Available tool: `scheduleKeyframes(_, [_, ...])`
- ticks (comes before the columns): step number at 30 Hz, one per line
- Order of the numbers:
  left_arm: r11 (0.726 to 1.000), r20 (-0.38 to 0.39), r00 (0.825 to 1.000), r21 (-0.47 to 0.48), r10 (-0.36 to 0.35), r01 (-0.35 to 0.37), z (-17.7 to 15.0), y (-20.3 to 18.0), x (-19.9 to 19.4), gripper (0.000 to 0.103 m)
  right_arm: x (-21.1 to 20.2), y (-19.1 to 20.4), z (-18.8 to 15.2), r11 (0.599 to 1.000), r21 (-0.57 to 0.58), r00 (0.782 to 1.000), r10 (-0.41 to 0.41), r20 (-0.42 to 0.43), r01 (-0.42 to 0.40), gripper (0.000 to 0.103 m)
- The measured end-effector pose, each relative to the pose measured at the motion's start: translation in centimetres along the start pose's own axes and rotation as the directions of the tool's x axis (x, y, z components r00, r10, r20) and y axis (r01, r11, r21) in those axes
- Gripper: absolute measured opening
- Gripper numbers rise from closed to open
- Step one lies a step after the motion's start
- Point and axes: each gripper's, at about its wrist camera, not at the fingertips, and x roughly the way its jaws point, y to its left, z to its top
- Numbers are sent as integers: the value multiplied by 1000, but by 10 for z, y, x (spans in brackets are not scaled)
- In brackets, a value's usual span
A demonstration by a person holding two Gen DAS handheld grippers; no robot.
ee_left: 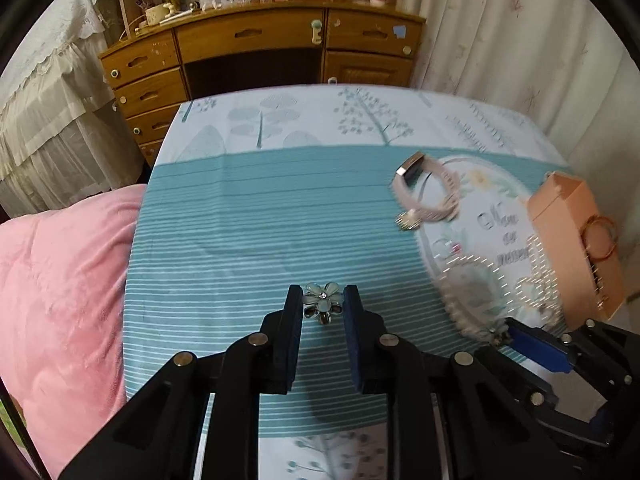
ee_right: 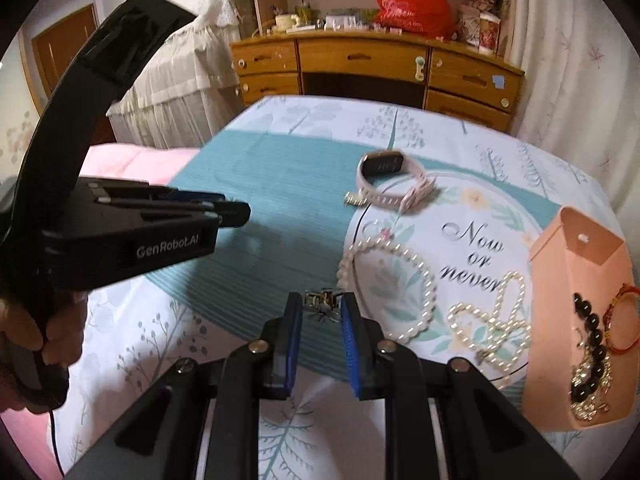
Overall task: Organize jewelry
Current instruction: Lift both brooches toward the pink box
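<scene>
My left gripper (ee_left: pixel 322 298) is shut on a pale flower brooch (ee_left: pixel 322 302) above the striped cloth. My right gripper (ee_right: pixel 321 304) is shut on a small metal clasp piece (ee_right: pixel 322 300), with the end of a pearl necklace (ee_right: pixel 390 292) close by. A second pearl strand (ee_right: pixel 494 320) lies on the round printed patch. A pink watch (ee_right: pixel 390 178) lies further back; it also shows in the left wrist view (ee_left: pixel 424 194). A peach box (ee_right: pixel 580 320) at the right holds a black bead bracelet (ee_right: pixel 592 344) and a red cord bracelet (ee_right: pixel 620 316). The left gripper also shows in the right wrist view (ee_right: pixel 236 212).
The table has a teal striped cloth (ee_left: pixel 260 220). A pink quilt (ee_left: pixel 60 280) lies left of the table. A wooden dresser (ee_left: pixel 260 56) stands behind, with clutter and a red bag (ee_right: pixel 412 0) on top. Curtains (ee_left: pixel 520 40) hang at the right.
</scene>
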Motion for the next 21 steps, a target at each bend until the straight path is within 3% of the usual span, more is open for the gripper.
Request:
scheduleKeyframes(10, [999, 69, 997, -20, -42, 43, 12, -49, -32, 18, -44, -41, 21, 998, 41, 993, -47, 108, 43, 20])
scheduleKeyframes(21, [991, 151, 980, -1, -132, 134, 18, -123, -65, 18, -97, -109, 12, 989, 82, 978, -138, 154, 126, 20])
